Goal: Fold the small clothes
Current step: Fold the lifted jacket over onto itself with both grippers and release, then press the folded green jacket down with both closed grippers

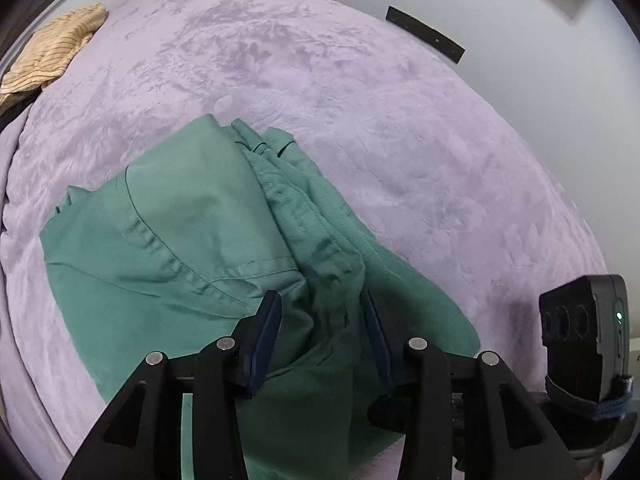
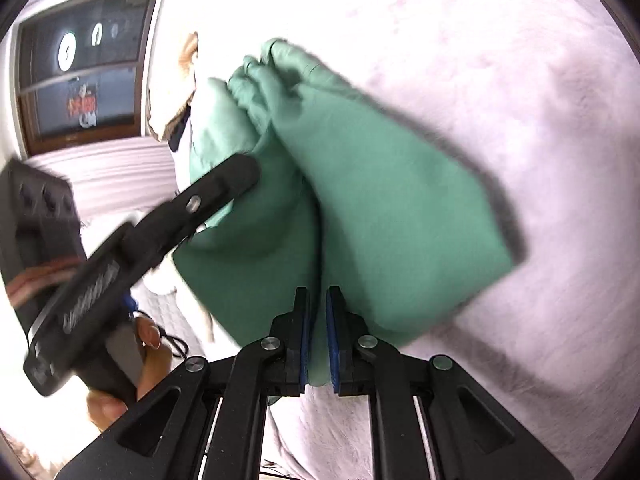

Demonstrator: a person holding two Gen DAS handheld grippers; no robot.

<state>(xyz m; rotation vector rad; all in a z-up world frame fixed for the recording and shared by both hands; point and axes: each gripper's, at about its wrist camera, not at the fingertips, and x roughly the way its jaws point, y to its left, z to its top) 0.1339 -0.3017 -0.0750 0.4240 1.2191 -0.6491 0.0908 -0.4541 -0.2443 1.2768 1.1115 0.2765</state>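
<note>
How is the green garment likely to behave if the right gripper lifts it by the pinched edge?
The green garment would probably sag and unfold, since it already lies in soft creases. It looks light, being thin woven cloth. It may drag on the plush blanket rather than slide, and the right gripper pinches only a narrow fold.

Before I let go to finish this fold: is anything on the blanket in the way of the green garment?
Nothing visible: the purple blanket around the green garment is bare. The striped cloth lies apart, at the far edge.

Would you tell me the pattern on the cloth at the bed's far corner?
Tan cloth with thin dark stripes, clearest in the left wrist view.
</note>
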